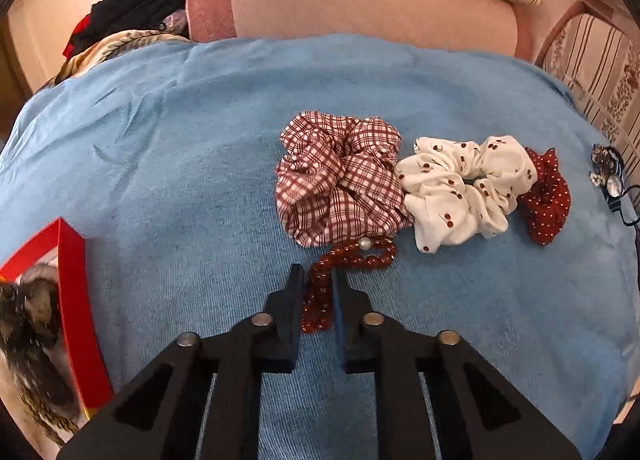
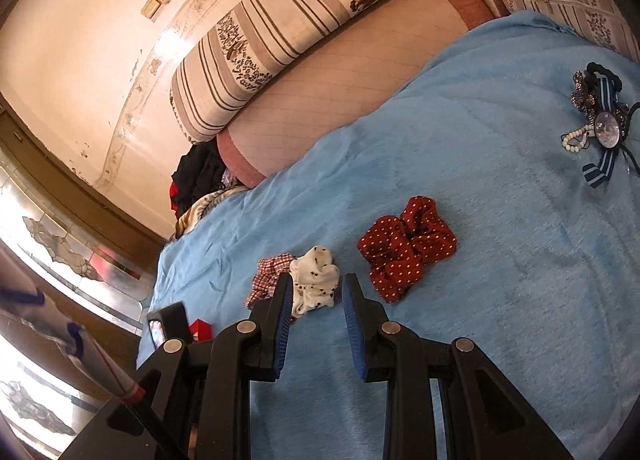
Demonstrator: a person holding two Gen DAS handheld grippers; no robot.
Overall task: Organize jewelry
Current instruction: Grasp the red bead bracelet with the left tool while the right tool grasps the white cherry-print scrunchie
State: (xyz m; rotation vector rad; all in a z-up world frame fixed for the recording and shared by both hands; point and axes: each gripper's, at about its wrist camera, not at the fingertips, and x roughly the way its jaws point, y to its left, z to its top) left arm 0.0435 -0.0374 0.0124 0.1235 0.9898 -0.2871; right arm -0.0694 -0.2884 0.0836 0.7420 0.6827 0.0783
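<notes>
1. Left gripper [image 1: 318,280]: jaws drawn in narrow on a red bead bracelet [image 1: 344,264] that lies on the blue blanket [image 1: 160,180]; one end of the loop runs between the two fingers, and the rest curves away to the right, toward the scrunchies.
2. Red bead bracelet: dark red translucent beads with one pearl-like bead [image 1: 364,243] at the far side; that side touches the lower edge of the red-and-white checked scrunchie [image 1: 340,176].
3. Scrunchies, left wrist view: three in a row, each touching the next; the checked one at left, a white scrunchie with cherry print [image 1: 460,188] in the middle, a red scrunchie with white dots [image 1: 546,196] at right.
4. Hair ornaments [image 2: 600,124]: a small cluster well apart from the scrunchies, near the blanket's far right edge; it includes a blue striped ribbon, a round glass-like piece and a short string of pale beads.
5. Right gripper [image 2: 314,288]: jaws partly open with nothing between them; it hovers over the blanket, with the white cherry-print scrunchie seen just beyond the fingertips.
6. Red box [image 1: 74,300]: open, at the blanket's left edge; dark, fuzzy contents, too blurred to identify.
7. Background: a striped floral cushion [image 2: 300,32] lies on a pink mattress [image 1: 360,8] behind the blanket.
</notes>
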